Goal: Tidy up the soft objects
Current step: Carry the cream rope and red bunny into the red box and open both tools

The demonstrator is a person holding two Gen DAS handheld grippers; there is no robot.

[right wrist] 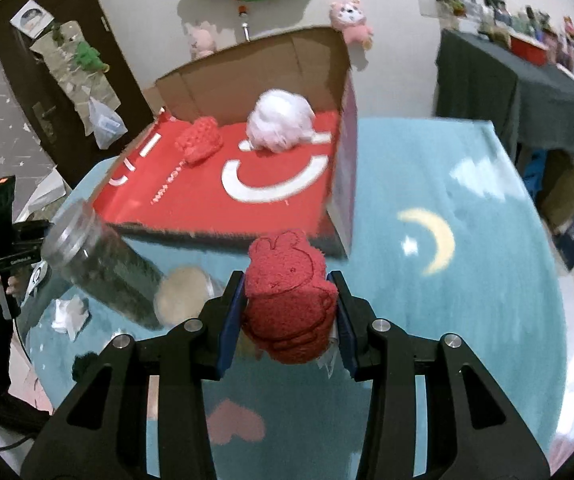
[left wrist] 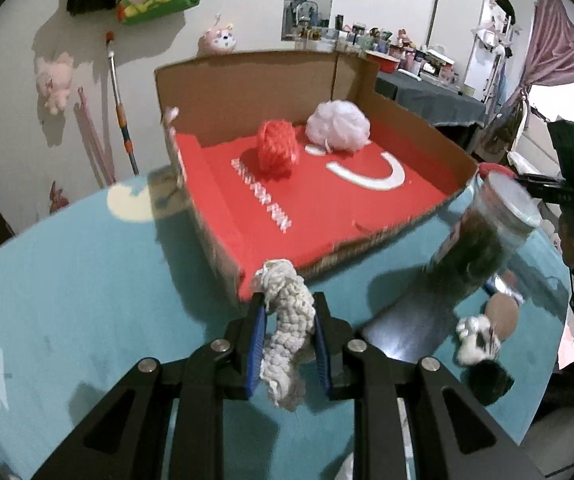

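Soft objects are in both grips: the left gripper (left wrist: 289,340) is clamped on a white knitted cord (left wrist: 287,332), chunky and ropy in texture, its long axis running upright between the blue pads with a frayed knot at the top and the lower end hanging below the jaws. The right gripper (right wrist: 289,312) pinches a red terry cloth (right wrist: 289,300), rolled into a plump bundle, nap fuzzy, with a rabbit outline stitched on its face; the rabbit's ears point up and away from the camera. Both items are held above the teal worktop (left wrist: 87,300), just in front of the open cardboard box (left wrist: 247,80), whose floor is smooth red with white printing. Inside the box lie a red yarn ball (left wrist: 277,148), coarse and round, and a white mesh puff (left wrist: 337,124), frilly and light, side by side near the back wall. A clear plastic jar (left wrist: 483,236) with dark contents stands tilted in view beside the box front. The left view alone shows crumpled white scraps (left wrist: 475,340) right of the jaws; the right view alone shows a yellow crescent moon print (right wrist: 435,240) and a pink heart print (right wrist: 237,424) on the worktop cover.
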